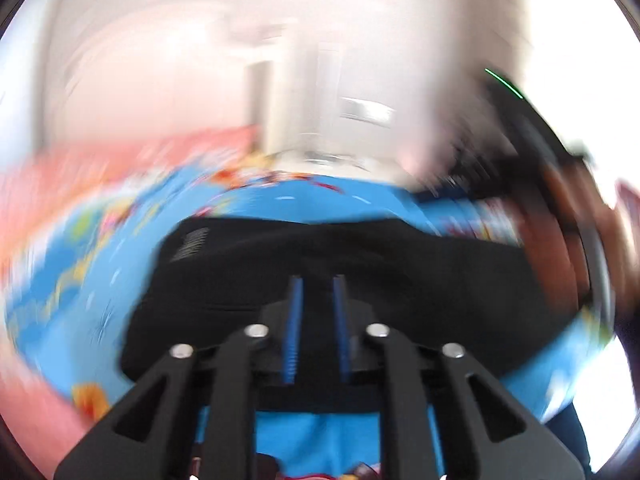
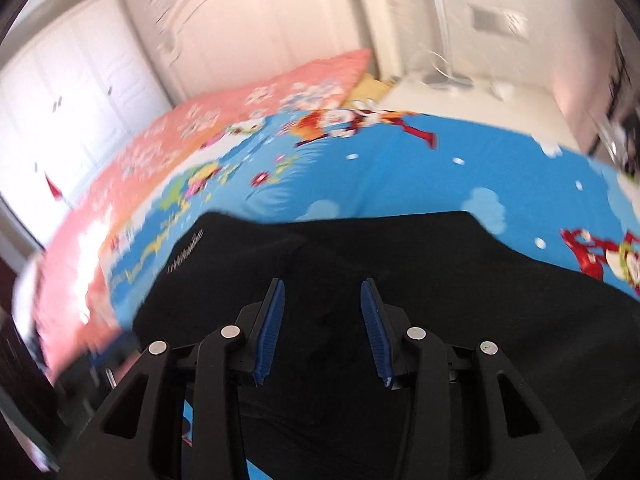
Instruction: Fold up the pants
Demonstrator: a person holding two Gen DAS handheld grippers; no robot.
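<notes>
Under me was the bed point(image 2: 400, 176), spread with a bright blue cartoon-print sheet point(image 2: 460, 184). The black pants point(image 2: 400, 264) lay flat across that sheet, pale lettering near their left edge. A pink patterned cover point(image 2: 224, 120) lay alongside the blue, running off toward the white headboard point(image 2: 260, 20).

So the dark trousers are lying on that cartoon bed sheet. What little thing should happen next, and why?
Probably reach down and pinch an edge of the black pants for another fold: the right gripper hangs open above them, gripping nothing.
</notes>
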